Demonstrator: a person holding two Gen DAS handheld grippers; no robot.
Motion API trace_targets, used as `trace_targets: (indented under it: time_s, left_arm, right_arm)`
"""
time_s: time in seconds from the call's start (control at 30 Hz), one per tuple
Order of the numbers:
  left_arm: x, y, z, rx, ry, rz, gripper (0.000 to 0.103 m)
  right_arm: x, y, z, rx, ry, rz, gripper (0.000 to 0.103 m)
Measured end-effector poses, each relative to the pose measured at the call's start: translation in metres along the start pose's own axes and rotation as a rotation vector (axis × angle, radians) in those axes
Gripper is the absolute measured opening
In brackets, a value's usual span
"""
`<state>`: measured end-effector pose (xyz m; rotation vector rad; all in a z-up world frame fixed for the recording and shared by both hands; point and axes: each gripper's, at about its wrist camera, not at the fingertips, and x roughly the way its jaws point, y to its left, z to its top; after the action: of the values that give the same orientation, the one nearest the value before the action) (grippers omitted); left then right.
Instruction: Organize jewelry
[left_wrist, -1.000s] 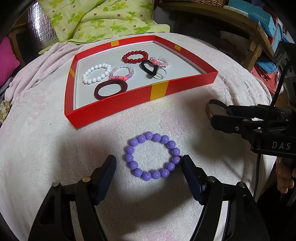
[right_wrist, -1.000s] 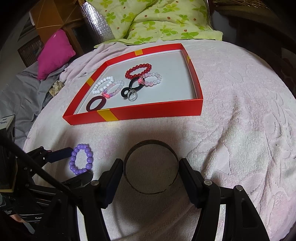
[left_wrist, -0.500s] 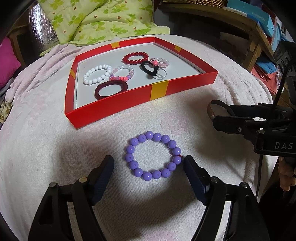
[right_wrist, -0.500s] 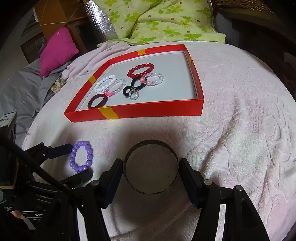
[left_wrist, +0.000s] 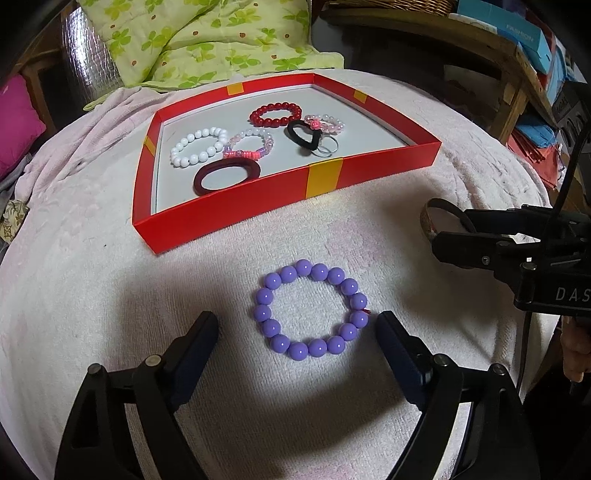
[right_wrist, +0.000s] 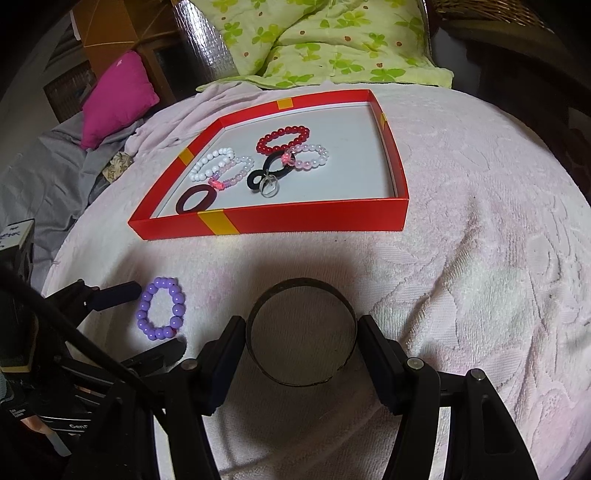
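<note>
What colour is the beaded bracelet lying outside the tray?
Purple; the beaded bracelet shows best in the left wrist view, between the open left gripper fingers.

Five bead bracelets (left_wrist: 310, 309), two hair ties (left_wrist: 226, 175), one bangle (right_wrist: 301, 331), one tray (left_wrist: 236, 212), two rings (left_wrist: 327, 147).

Left tool (left_wrist: 297, 328) low with jaws spread wide; right tool (right_wrist: 301, 332) level, its jaws also parted.

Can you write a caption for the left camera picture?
Open left gripper around purple bead bracelet, red tray beyond.
</note>
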<state>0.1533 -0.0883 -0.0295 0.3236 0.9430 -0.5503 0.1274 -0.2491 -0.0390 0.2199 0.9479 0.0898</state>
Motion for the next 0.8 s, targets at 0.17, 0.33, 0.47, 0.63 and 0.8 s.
trace_targets:
  time_s: [0.17,0.33,0.47,0.63,0.8]
  left_arm:
    - [0.0005,0.0006,0.0001,-0.005,0.004,-0.001,0.088]
    - [0.0001,0.0,0.0002,-0.007,0.011,0.003,0.088]
    - [-0.0004,0.0003,0.002,-0.004,0.021,-0.002,0.088]
    - [-0.0029,0.0043,0.0012,-0.001,0.023,-0.012,0.088]
    - [-0.0043,0.0094,-0.0001,-0.014,0.013,-0.01,0.087]
  right_arm:
    - [0.0,0.0004,0.0,-0.002,0.0,-0.002,0.066]
    - [0.0004,0.0005,0.0002,-0.003,0.0,-0.004,0.066]
    - [0.0007,0.0008,0.0003,-0.004,0.0,-0.006,0.066]
    - [0.001,0.0009,0.0004,-0.005,0.0,-0.009,0.066]
    - [0.0018,0.002,0.0009,-0.005,0.001,-0.016,0.066]
